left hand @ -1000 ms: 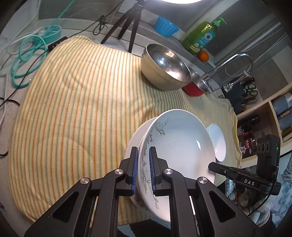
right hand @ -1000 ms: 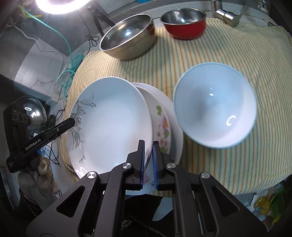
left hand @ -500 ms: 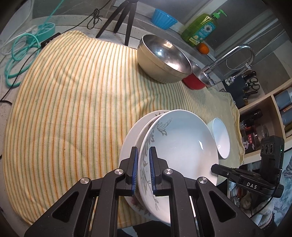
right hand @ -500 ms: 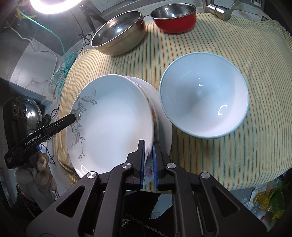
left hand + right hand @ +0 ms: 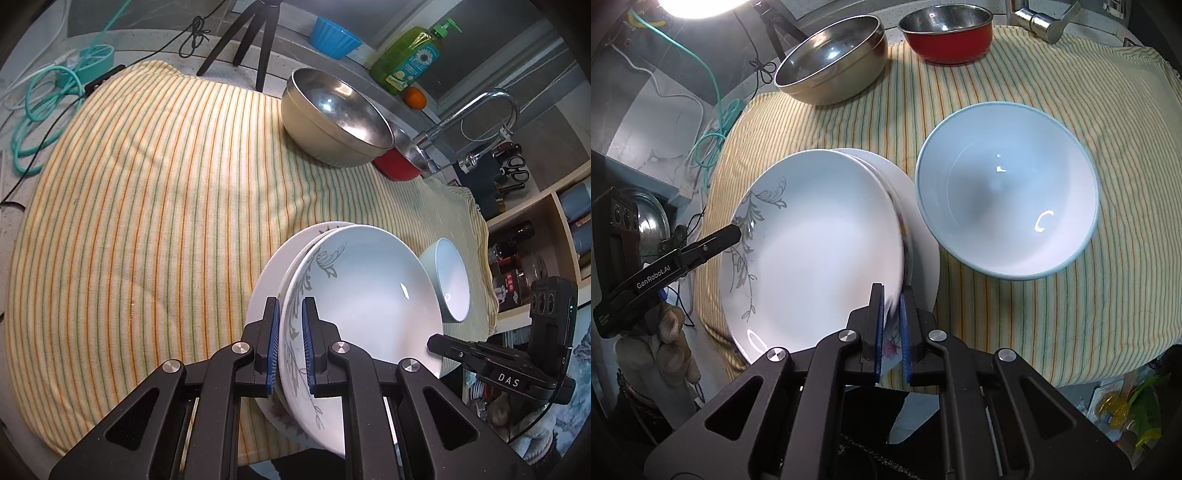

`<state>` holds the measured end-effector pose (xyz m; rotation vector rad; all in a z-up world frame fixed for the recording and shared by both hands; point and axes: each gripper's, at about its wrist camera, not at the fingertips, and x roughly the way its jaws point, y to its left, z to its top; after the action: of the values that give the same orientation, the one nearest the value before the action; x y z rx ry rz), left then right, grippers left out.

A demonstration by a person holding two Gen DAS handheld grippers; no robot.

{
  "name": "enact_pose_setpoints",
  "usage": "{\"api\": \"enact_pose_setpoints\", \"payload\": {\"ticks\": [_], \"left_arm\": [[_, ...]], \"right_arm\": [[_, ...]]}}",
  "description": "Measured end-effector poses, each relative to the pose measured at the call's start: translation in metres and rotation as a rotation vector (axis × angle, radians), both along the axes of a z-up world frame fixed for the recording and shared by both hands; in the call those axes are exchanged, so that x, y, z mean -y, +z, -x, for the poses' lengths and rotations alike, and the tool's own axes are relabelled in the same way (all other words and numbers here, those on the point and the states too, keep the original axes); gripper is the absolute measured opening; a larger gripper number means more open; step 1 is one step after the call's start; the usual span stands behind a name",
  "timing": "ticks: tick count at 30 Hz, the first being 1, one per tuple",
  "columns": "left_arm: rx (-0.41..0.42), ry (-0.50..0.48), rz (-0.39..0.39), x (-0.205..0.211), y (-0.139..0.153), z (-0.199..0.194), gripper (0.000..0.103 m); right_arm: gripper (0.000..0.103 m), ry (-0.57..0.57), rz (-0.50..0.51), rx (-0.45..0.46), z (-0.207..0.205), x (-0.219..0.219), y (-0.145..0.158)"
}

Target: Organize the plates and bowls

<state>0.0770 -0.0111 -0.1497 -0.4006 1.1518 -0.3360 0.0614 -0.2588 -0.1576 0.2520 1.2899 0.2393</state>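
Note:
A white plate with a grey leaf pattern (image 5: 369, 295) (image 5: 820, 251) is held tilted over a stack of two plates: a flowered one and a plain white plate (image 5: 266, 291) (image 5: 923, 236). My left gripper (image 5: 290, 339) (image 5: 737, 232) is shut on the leaf plate's patterned near rim. My right gripper (image 5: 891, 325) (image 5: 432, 341) is shut on its opposite rim, and a pink flower of the plate beneath shows in the gap. A white bowl with a pale blue rim (image 5: 1004, 206) (image 5: 452, 284) sits just right of the stack on the striped cloth (image 5: 147, 221).
A large steel bowl (image 5: 332, 118) (image 5: 831, 62) and a red bowl (image 5: 397, 164) (image 5: 949, 33) stand at the cloth's far edge by the faucet (image 5: 480, 107). A tripod (image 5: 255, 40), soap bottle (image 5: 410, 59), blue cup (image 5: 334, 37) and teal cable (image 5: 44, 107) lie beyond. A gloved hand (image 5: 665, 332) holds the left gripper.
The leaf plate has come down and across over the stack, so it now covers almost all of the flowered plate. Both grippers have stayed shut on its rim.

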Motion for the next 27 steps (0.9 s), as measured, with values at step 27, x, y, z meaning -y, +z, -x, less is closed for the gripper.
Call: {"api": "enact_pose_setpoints", "payload": {"ticks": [27], "left_arm": [[-0.005,-0.009,-0.006,0.0019,-0.0001,-0.0050,0.010]], "right_arm": [[0.014,0.022,0.034,0.019,-0.0022,-0.0033,0.0005]]}}
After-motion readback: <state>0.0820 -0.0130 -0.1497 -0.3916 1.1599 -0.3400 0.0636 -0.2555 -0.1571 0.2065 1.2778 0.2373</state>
